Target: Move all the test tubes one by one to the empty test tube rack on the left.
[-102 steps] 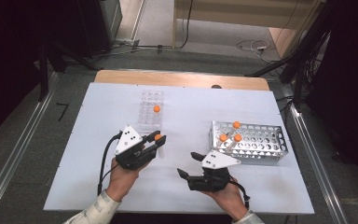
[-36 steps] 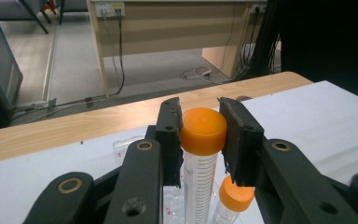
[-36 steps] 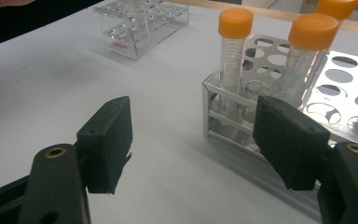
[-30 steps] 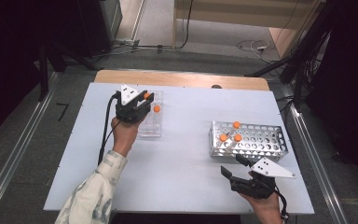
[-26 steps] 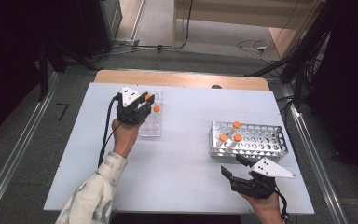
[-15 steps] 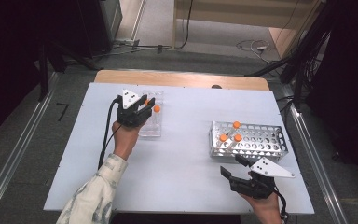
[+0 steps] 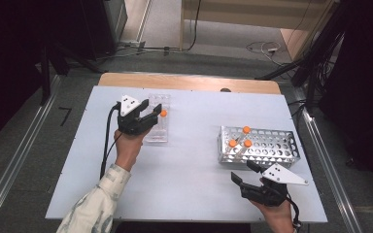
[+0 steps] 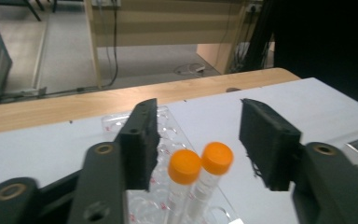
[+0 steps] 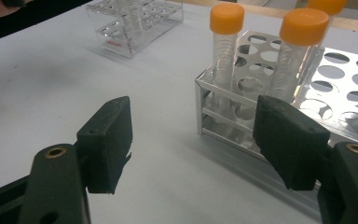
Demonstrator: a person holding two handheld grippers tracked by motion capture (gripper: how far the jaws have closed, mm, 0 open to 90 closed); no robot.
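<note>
A clear plastic rack [image 7: 156,132] stands at the table's left. Two orange-capped tubes [image 8: 184,166] [image 8: 216,157] stand upright in the clear rack [image 8: 168,135]; one cap [image 7: 163,113] shows from above. My left gripper [image 7: 146,109] [image 8: 198,140] hovers over this rack, open, its jaws either side of the two caps without touching them. A metal rack [image 7: 272,148] at the right holds three orange-capped tubes [image 7: 246,129] [image 9: 227,18] [image 9: 304,25]. My right gripper [image 7: 243,174] [image 9: 193,140] is open and holds nothing, just in front of the metal rack's [image 9: 242,126] near left corner.
The white table [image 7: 189,165] has bare room between the two racks. A wooden strip [image 7: 189,82] runs along its far edge. The clear rack [image 9: 135,23] lies far off in the right gripper view. Cables trail on the floor behind.
My left gripper carried an orange-capped tube from the table's front to the clear rack, let go of it and drew back slightly. My right gripper shifted right, then stayed still.
</note>
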